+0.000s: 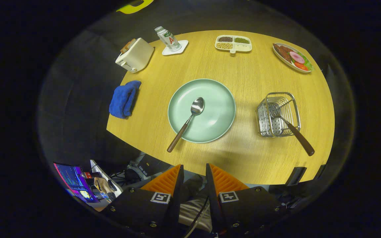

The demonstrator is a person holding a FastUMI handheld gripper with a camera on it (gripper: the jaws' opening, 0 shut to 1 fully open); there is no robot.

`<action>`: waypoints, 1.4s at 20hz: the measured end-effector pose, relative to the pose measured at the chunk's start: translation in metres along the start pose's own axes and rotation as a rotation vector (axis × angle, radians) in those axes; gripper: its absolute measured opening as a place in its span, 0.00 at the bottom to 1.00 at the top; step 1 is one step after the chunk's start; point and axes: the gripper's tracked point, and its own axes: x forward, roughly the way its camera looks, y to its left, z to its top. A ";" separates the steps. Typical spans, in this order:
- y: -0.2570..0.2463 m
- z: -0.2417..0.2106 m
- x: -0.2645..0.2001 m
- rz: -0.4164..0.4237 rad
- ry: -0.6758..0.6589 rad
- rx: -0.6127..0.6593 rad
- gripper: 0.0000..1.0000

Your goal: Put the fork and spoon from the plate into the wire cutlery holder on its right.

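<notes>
Spoon [190,122] on plate [222,99], gripper [194,172] empty, fork [293,131] tines hidden

table [243,79] wood, round-edged | toaster [135,55] upper left, bread in slot | bottle [167,38] tilted on white coaster [177,48] beside toaster | divided dish [233,44] top centre, three fillings | food plate [293,57] upper right | blue cloth [123,99] left edge | screen [74,181] lower left, off table
</notes>
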 end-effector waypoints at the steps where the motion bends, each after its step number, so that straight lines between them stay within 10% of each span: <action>1: 0.004 0.001 0.006 0.003 0.000 0.002 0.39; 24: 0.052 0.010 0.148 0.057 0.074 0.205 0.39; 28: 0.037 -0.004 0.140 0.021 0.055 0.154 0.21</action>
